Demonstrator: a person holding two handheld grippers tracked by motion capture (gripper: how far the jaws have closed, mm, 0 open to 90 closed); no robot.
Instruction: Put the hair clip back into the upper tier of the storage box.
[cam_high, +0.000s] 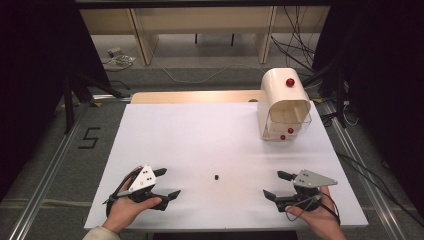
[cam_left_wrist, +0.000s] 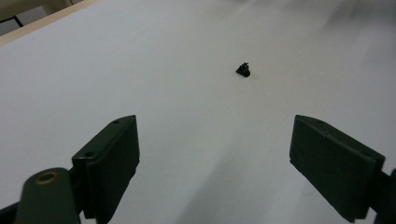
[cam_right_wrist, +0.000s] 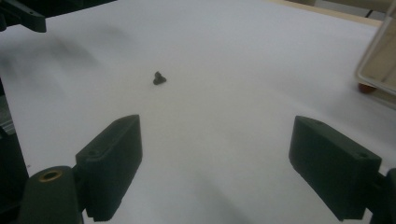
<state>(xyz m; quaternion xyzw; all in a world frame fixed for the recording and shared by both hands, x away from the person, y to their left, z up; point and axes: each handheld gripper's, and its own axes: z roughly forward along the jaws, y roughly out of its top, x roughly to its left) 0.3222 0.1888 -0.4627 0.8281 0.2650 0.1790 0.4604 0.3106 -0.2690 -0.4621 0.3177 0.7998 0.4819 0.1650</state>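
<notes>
A tiny black object lies on the white table top, midway between my two grippers. It looks like a small dark lump ahead of the left jaws and a small dark lump ahead and left of the right jaws. My left gripper rests near the front left, open, nothing between its jaws. My right gripper rests near the front right, open as well and holding nothing. A cream box with red knobs and a clear drawer stands at the back right.
The cream box's edge shows at the right of the right gripper view. A wooden strip runs along the table's far edge. Cables lie on the floor behind, and black curtains hang on both sides.
</notes>
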